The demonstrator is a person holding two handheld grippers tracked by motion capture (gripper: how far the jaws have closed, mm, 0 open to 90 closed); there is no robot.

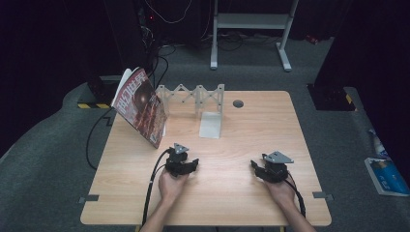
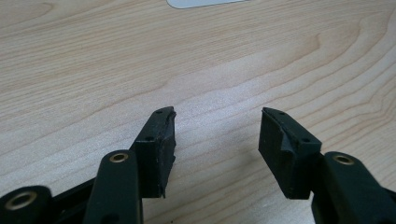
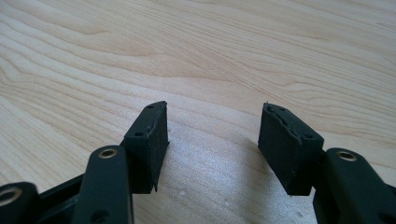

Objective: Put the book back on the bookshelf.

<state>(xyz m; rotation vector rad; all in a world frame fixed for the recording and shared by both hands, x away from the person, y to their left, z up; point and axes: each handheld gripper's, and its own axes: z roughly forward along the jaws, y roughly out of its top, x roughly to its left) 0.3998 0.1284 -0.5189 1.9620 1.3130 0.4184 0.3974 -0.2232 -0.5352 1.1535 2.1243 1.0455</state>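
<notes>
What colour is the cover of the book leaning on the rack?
Mostly red, with white edges, on the book; high view shows it best.

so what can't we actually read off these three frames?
- Magazine, high view: cover text too small and tilted to read; its back face is turned away.
- Folding rack, high view: left end hidden behind the magazine.
- White bookend, left gripper view: cut off by the top edge.
- Left gripper and right gripper, high view: fingertips hidden by their own bodies; the gripper views show both open and empty.

The magazine's (image 1: 140,104) cover print is too small to read (its base hides the rack's (image 1: 193,94) left end).
</notes>
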